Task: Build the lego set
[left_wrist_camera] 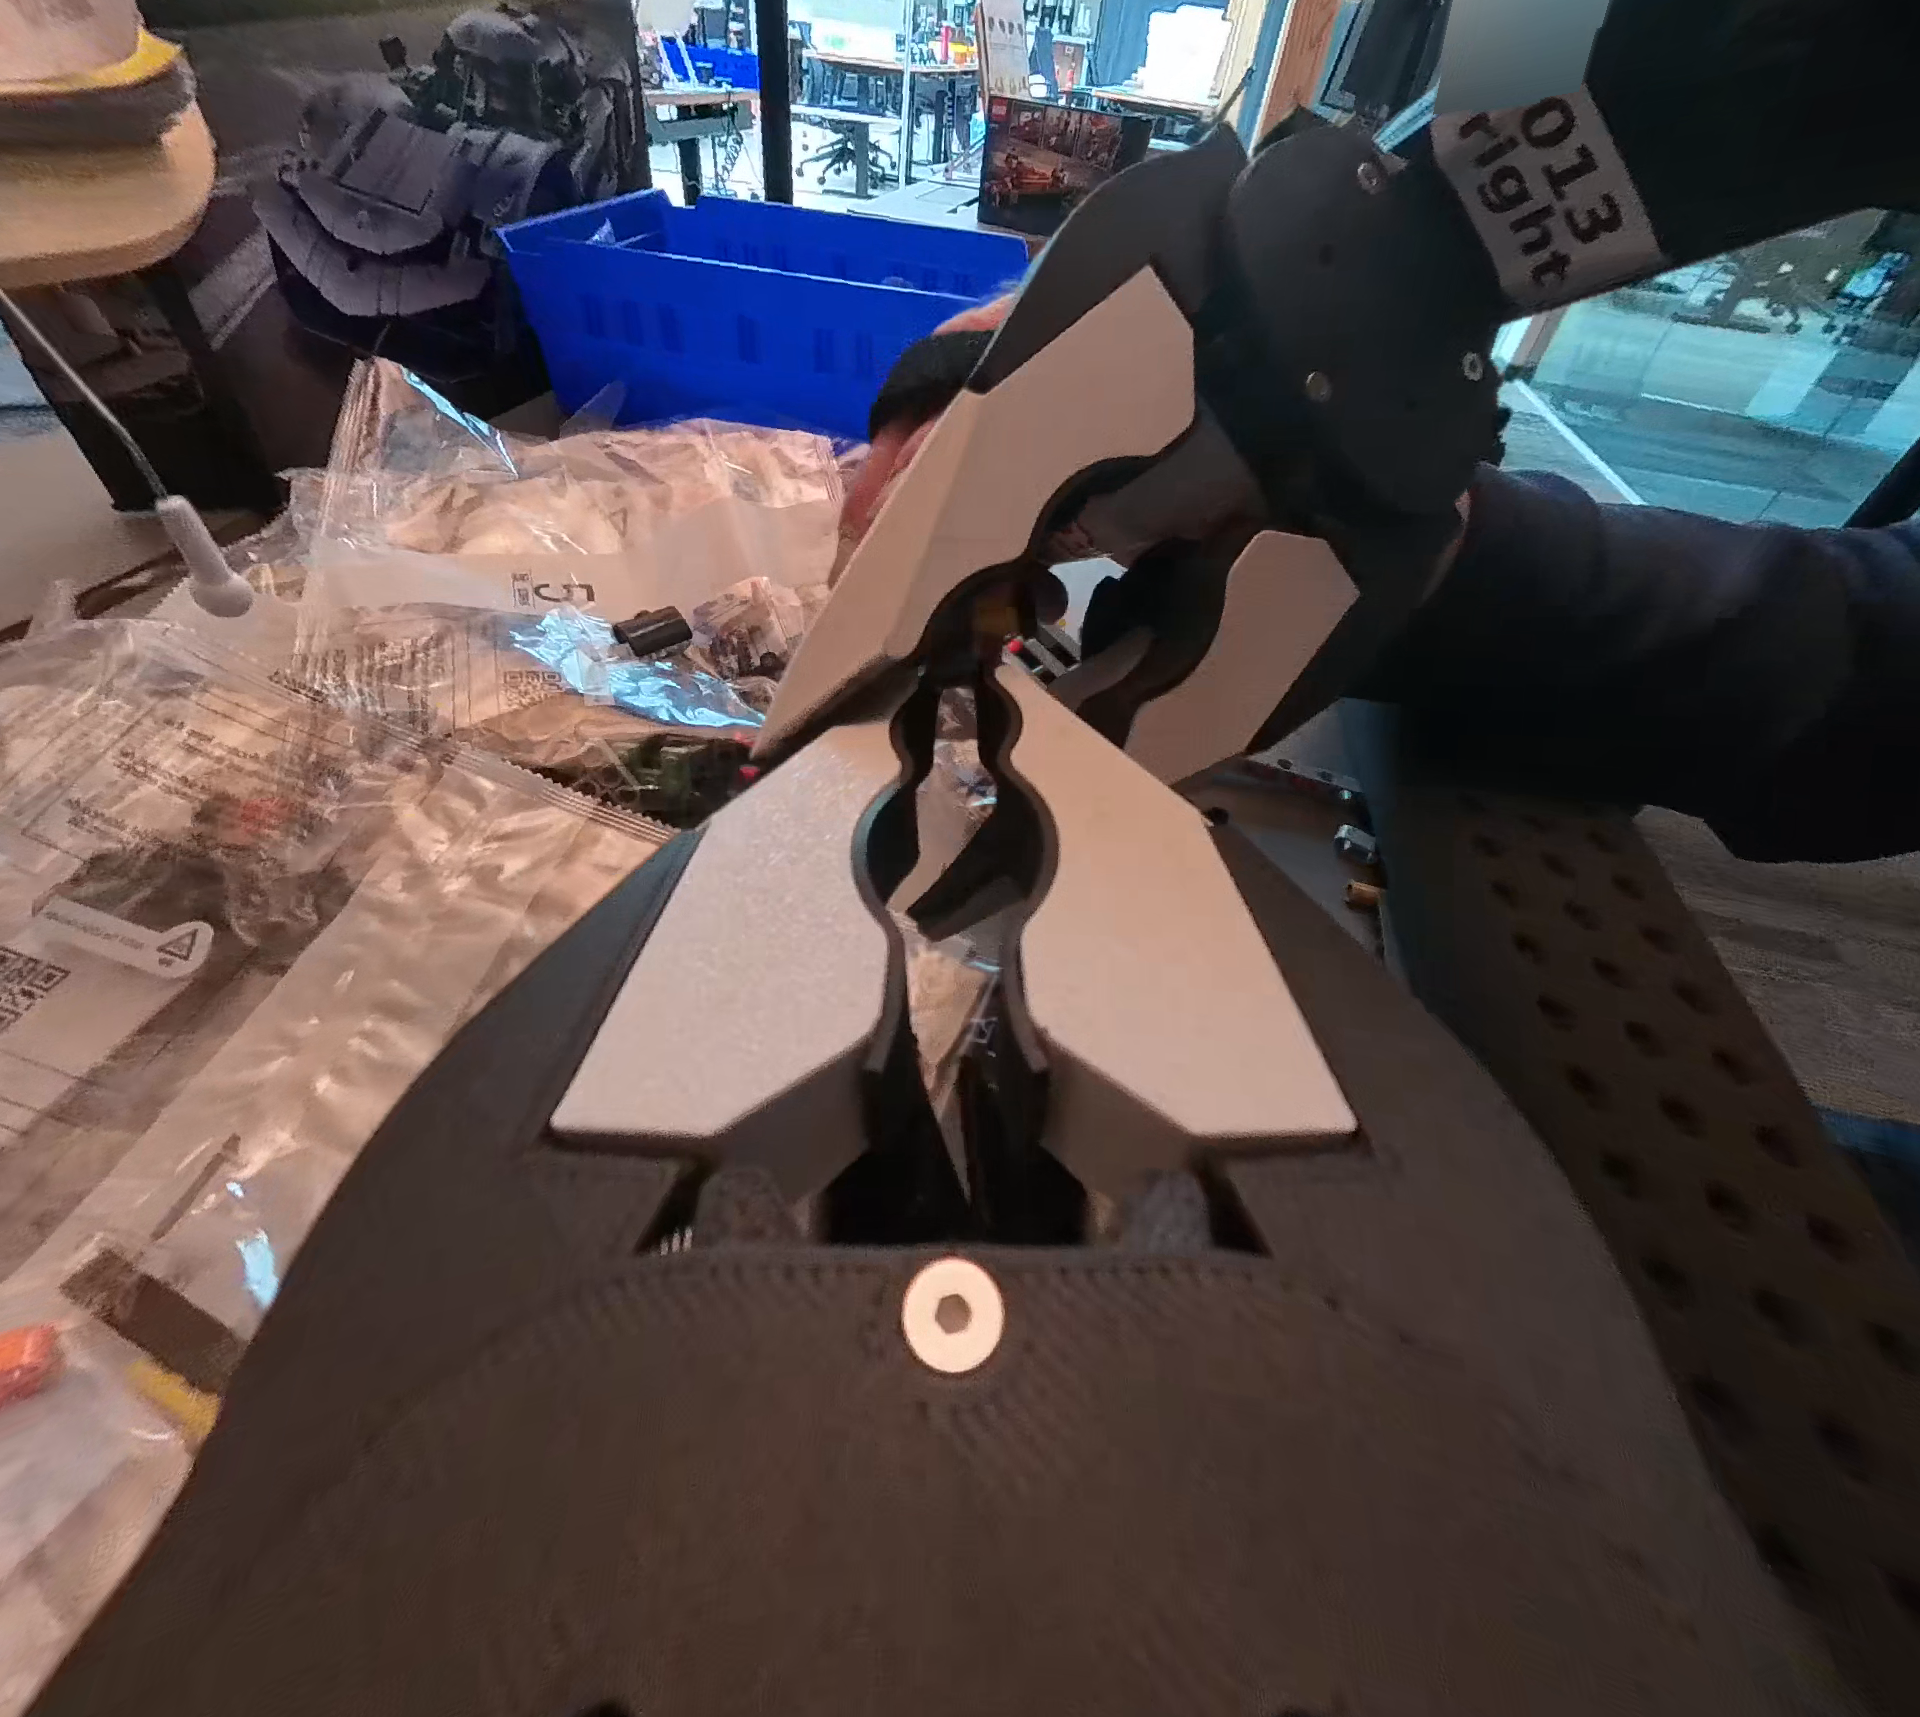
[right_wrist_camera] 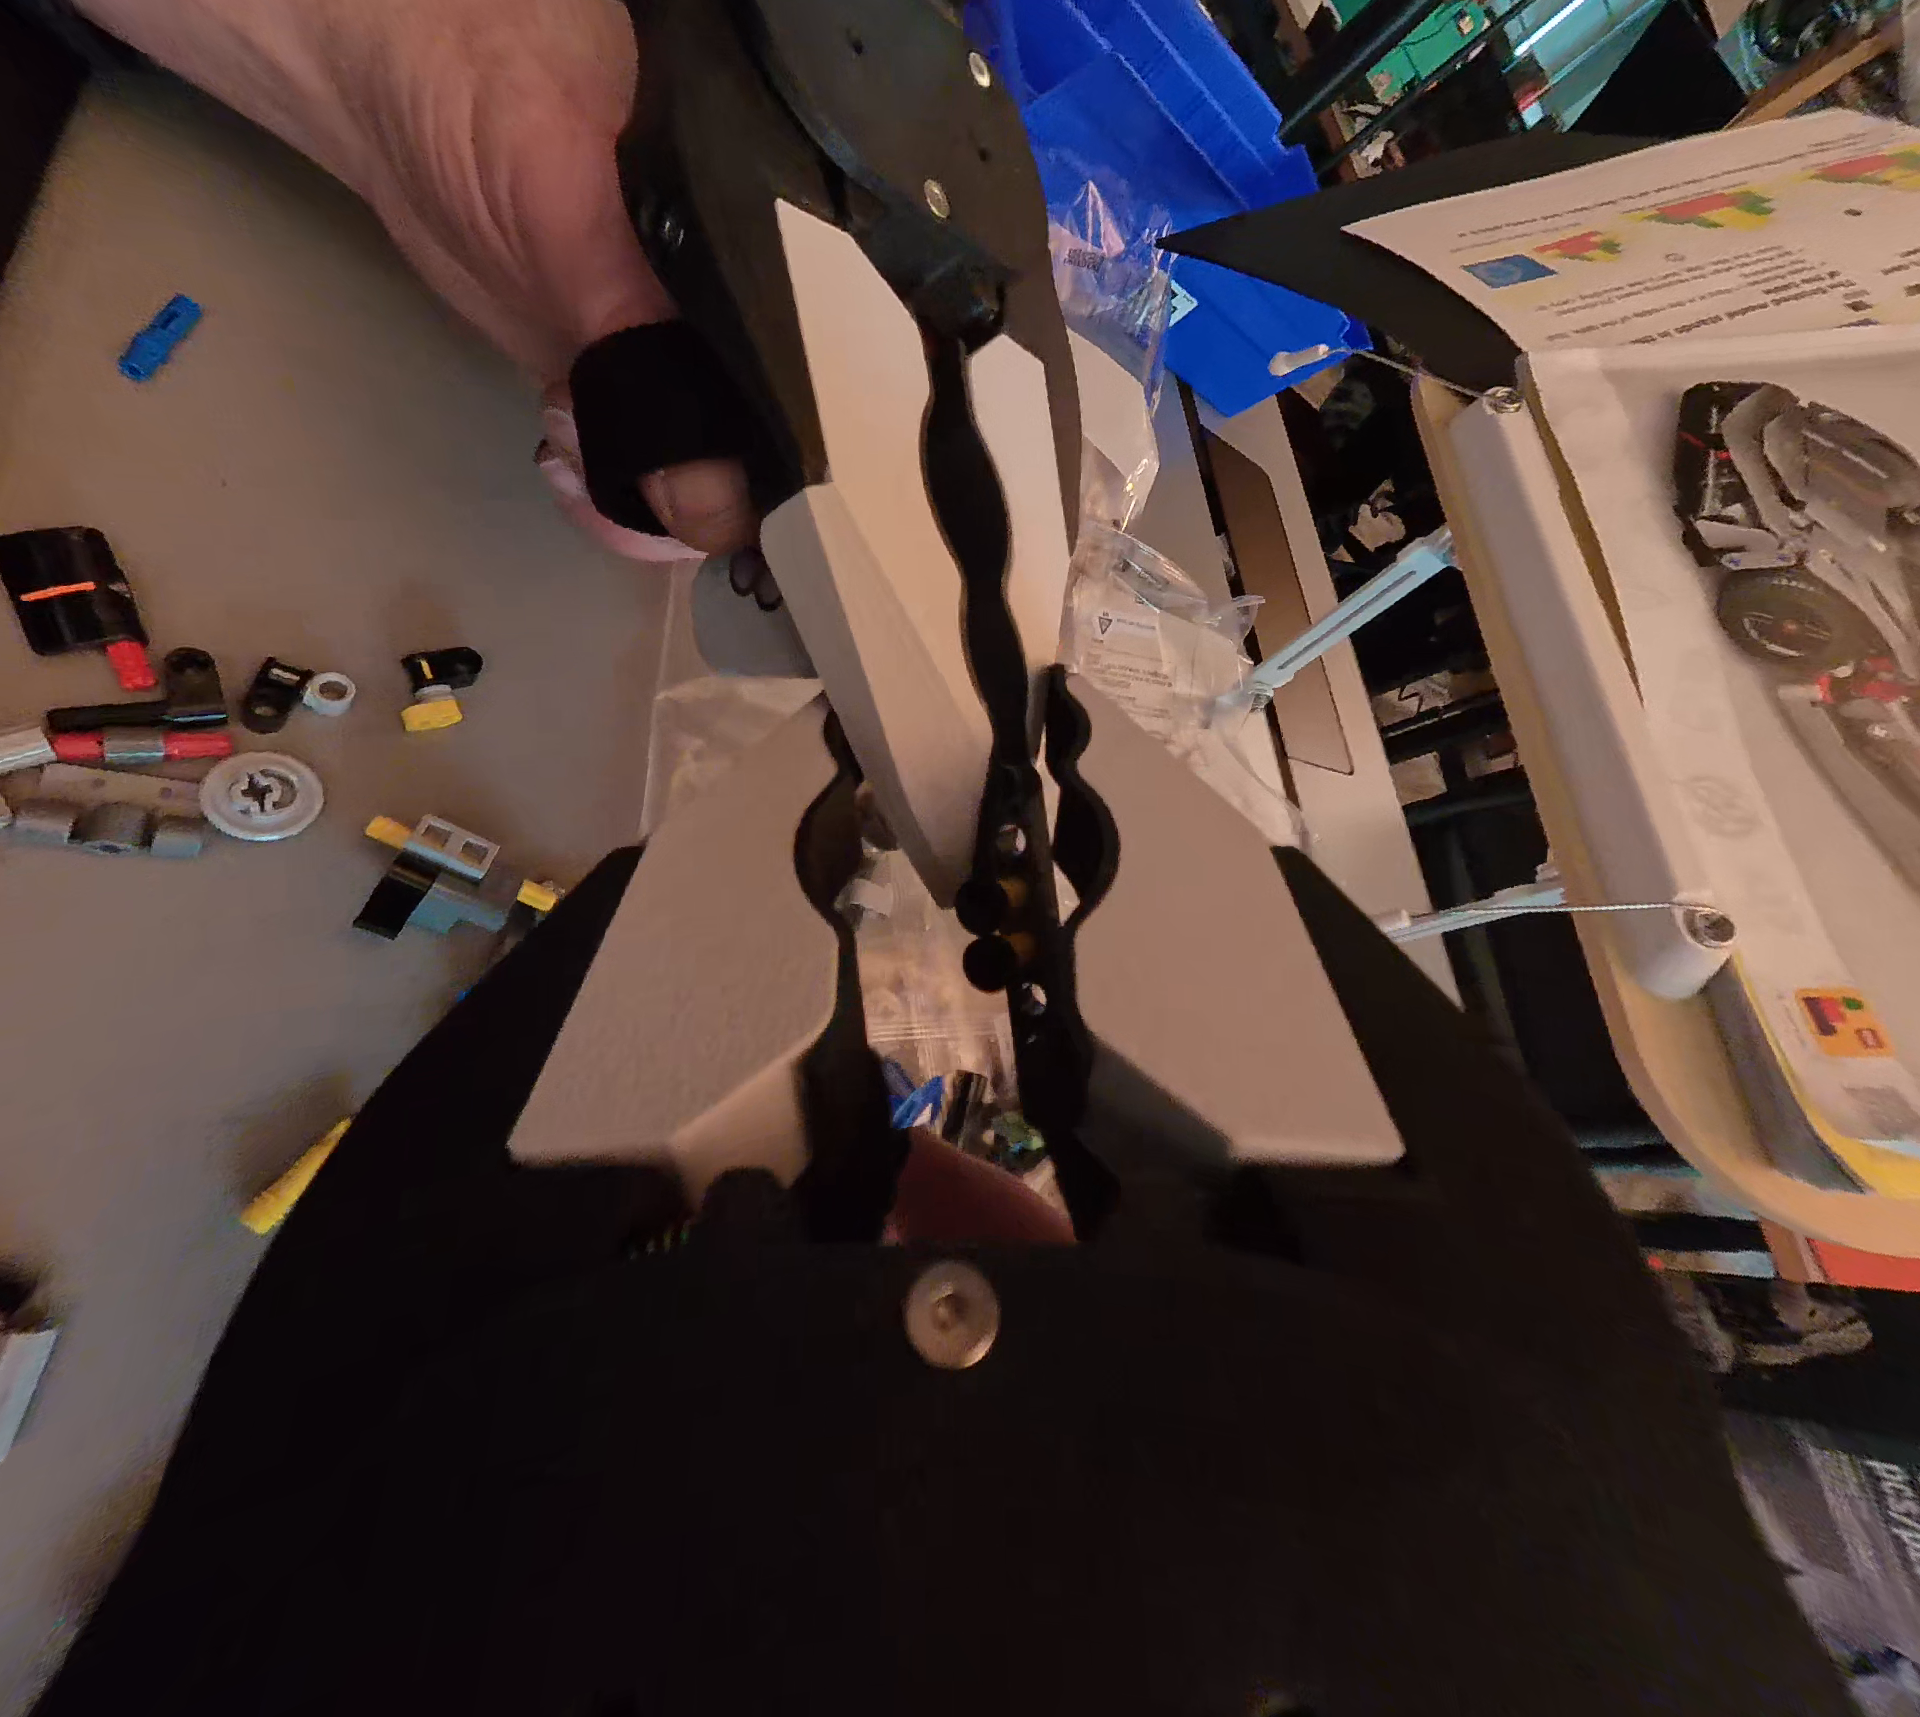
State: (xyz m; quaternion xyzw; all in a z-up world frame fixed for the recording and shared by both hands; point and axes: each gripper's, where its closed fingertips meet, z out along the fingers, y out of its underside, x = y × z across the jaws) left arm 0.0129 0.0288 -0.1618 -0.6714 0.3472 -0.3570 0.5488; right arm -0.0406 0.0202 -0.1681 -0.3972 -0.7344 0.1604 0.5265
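My left gripper (left_wrist_camera: 940,732) is shut on a black Lego beam (left_wrist_camera: 961,883) with holes. The right wrist view shows the left gripper (right_wrist_camera: 1003,794) coming down from the top, with the beam (right_wrist_camera: 1010,846) sticking out past its tips and yellow pins in it. My right gripper (right_wrist_camera: 945,711) is open. Its two fingers straddle the left gripper's tip and the beam, which lies along the right-hand finger's inner pad. In the left wrist view the right gripper (left_wrist_camera: 987,659) reaches in from the upper right, jaws spread around the same spot.
Several clear plastic parts bags (left_wrist_camera: 468,545) cover the table. Behind them stand a blue bin (left_wrist_camera: 748,317) and the dark set box (left_wrist_camera: 364,57). Loose parts lie on the table, including a grey disc (right_wrist_camera: 260,797) and a blue pin (right_wrist_camera: 158,335). The instruction booklet (right_wrist_camera: 1714,524) is propped at the right. Spacing between my two grippers at the tips: around 4 cm.
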